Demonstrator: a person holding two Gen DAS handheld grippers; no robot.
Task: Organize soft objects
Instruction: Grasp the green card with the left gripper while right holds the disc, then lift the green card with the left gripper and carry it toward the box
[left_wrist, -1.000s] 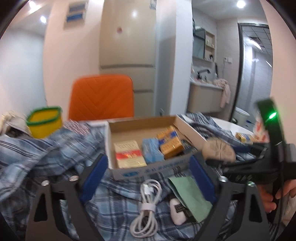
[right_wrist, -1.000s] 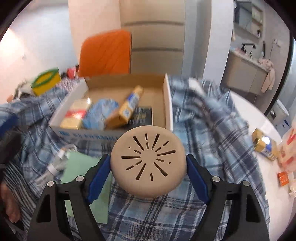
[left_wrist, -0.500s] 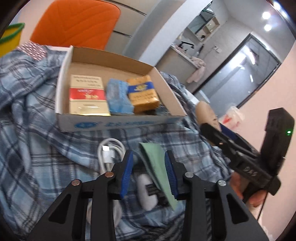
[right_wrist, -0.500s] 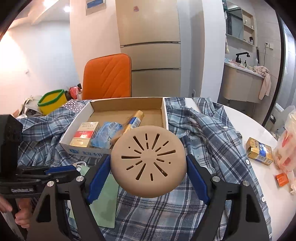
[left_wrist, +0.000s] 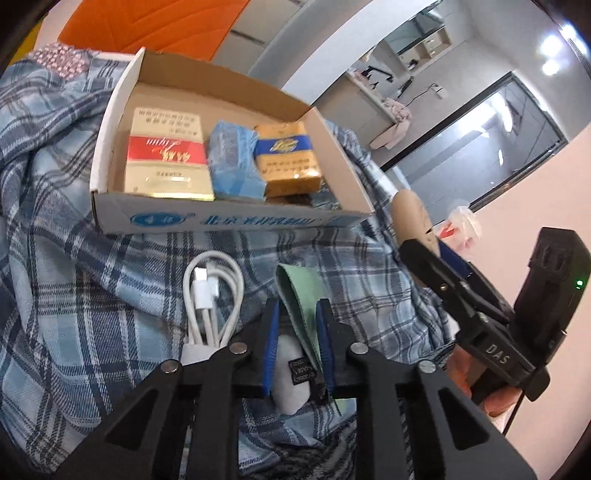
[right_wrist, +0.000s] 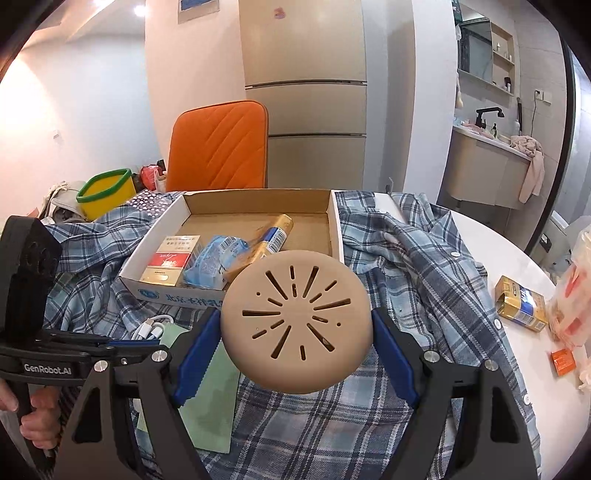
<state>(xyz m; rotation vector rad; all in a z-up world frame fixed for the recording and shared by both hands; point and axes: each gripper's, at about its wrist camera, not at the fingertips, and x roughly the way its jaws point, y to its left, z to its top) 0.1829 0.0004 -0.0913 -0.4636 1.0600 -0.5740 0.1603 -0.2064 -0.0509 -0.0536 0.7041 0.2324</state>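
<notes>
Nearest you, your left gripper (left_wrist: 295, 343) has just been closing, its jaws drawn in around the near edge of the green cloth (left_wrist: 301, 295) and a small white object (left_wrist: 291, 373) lying beside it at 6 o'clock in the left view. Whether the pads already pinch the cloth cannot be told — only a thin fold stands between them. If you lift now, that fold may slip free, or the white object may come up with it. The white cable (left_wrist: 210, 295) sits just at 10 o'clock of the jaws; a drifting finger could snag its loop.

Your right gripper (right_wrist: 295, 332) is clamped on the tan round disc (right_wrist: 295, 325), held above the plaid shirt (right_wrist: 424, 266). It looks squashy — squeeze harder and it may pop out.

Farther off, at 12 o'clock, the cardboard box (right_wrist: 336, 225) already holds packets; a careless drop could tip its light wall.
</notes>
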